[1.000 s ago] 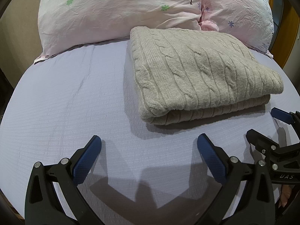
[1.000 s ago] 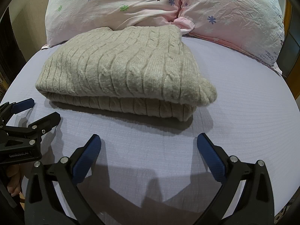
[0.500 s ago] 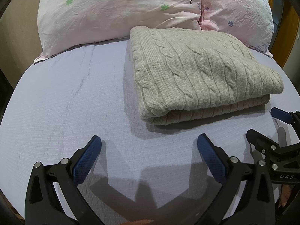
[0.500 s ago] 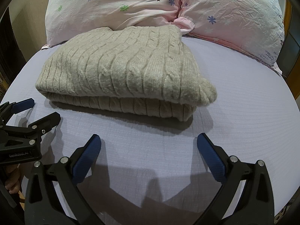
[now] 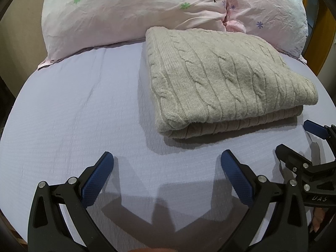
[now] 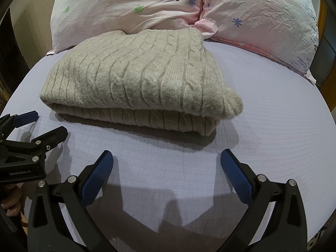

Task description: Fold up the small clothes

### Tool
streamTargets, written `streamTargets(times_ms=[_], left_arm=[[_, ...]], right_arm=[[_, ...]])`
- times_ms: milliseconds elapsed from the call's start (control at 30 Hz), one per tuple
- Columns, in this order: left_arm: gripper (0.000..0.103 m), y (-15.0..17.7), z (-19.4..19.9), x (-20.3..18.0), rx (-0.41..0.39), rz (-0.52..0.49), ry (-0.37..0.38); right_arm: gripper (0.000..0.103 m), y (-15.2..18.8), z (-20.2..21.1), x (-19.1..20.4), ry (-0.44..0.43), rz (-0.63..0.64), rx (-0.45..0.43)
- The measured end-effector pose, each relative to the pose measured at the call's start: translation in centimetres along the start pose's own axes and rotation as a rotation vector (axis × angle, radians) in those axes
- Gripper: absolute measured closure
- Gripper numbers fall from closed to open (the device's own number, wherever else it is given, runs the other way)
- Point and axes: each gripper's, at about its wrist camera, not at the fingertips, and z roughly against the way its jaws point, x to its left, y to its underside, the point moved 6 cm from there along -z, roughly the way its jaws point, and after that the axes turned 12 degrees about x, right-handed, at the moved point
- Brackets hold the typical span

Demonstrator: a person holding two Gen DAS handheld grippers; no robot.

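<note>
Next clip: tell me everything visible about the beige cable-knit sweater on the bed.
The sweater is a thick beige cable-knit, woolly and slightly fuzzy, with raised braided ribs. It lies folded into a neat rectangle of stacked layers, flat on the lavender bedsheet. Its far edge meets the pink floral pillows. The layered edges face the cameras, one near corner bulging rounded. Neither the left gripper nor the right gripper touches it; both are open, short of it.

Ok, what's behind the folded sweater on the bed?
Two pink flowered pillows lie right behind the sweater, its far edge against them. Their lower edges and the sheet there are hidden by the sweater.
</note>
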Motion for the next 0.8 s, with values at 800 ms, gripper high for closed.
streamTargets(times_ms=[800], left_arm=[[0.001, 0.16, 0.10, 0.08, -0.024, -0.003, -0.002]], right_arm=[[0.002, 0.07, 0.02, 0.03, 0.000, 0.000, -0.001]])
